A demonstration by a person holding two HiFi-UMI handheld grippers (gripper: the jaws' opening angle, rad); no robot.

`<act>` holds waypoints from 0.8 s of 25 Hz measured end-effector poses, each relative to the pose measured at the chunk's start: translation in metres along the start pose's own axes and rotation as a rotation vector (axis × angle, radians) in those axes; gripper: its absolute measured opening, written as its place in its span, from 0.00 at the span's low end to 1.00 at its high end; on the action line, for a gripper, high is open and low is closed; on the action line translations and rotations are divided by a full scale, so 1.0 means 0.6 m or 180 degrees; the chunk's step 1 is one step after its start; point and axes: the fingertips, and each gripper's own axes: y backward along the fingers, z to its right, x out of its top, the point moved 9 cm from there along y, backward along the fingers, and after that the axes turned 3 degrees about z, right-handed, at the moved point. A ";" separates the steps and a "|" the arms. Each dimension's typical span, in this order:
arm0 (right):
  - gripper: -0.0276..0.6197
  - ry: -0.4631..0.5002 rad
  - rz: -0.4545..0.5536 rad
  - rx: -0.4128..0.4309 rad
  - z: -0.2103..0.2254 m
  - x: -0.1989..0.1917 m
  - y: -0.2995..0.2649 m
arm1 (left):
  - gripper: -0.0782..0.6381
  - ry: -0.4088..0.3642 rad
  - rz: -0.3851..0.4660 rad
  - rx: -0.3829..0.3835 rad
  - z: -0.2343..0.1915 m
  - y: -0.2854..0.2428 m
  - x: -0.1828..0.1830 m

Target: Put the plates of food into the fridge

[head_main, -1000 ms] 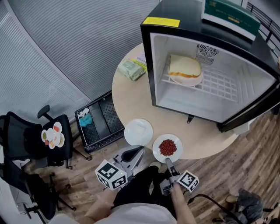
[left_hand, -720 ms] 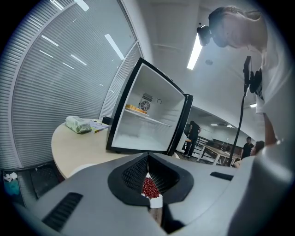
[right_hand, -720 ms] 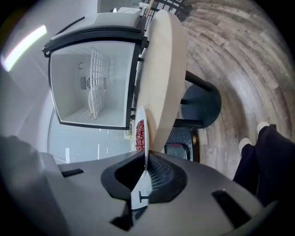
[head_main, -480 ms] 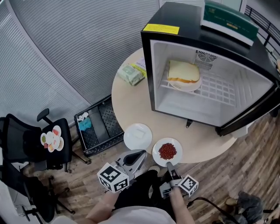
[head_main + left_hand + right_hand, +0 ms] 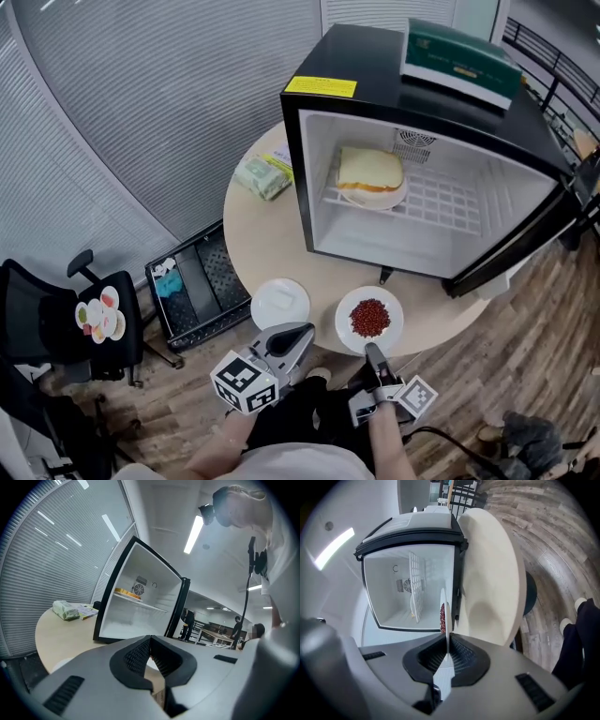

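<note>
**Count.** 1 black mini fridge with a white interior stands on 1 round beige table, with its door swung open to the right. 1 green flat box lies on the fridge top. 1 black slotted crate sits on the floor. There are 3 white plates and 2 grippers. 1 green wrapped packet lies on the table left of the fridge.

**Task items.**
- 1 plate with a sandwich rests on the white wire shelf, at its left.
- 1 white plate of red beans is at the table's near edge. The right gripper is clamped on its near rim.
- In the right gripper view this plate stands edge-on, with a gap to the tabletop.
- 1 white plate with pale contents lies just left of it.
- The left gripper has its jaws together on nothing.

**Clearance.** The shelf is free right of the sandwich plate. The compartment below the shelf is open.

**Limits.** The pale plate's contents cannot be identified. The lower part of the door is cut off.
</note>
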 end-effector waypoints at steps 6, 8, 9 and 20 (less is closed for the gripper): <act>0.07 0.0177 0.0149 0.0174 -0.083 0.035 -0.007 | 0.12 -0.0106 0.0125 -0.0136 0.011 -0.035 0.026; 0.07 0.0175 0.0193 0.0242 -0.106 0.047 -0.008 | 0.12 -0.0116 0.0187 -0.0158 0.012 -0.046 0.036; 0.07 0.0184 0.0210 0.0259 -0.116 0.054 -0.007 | 0.12 -0.0125 0.0204 -0.0180 0.013 -0.053 0.040; 0.07 0.0205 0.0395 0.0324 -0.183 0.110 0.005 | 0.12 -0.0199 0.0216 -0.0493 0.027 -0.116 0.063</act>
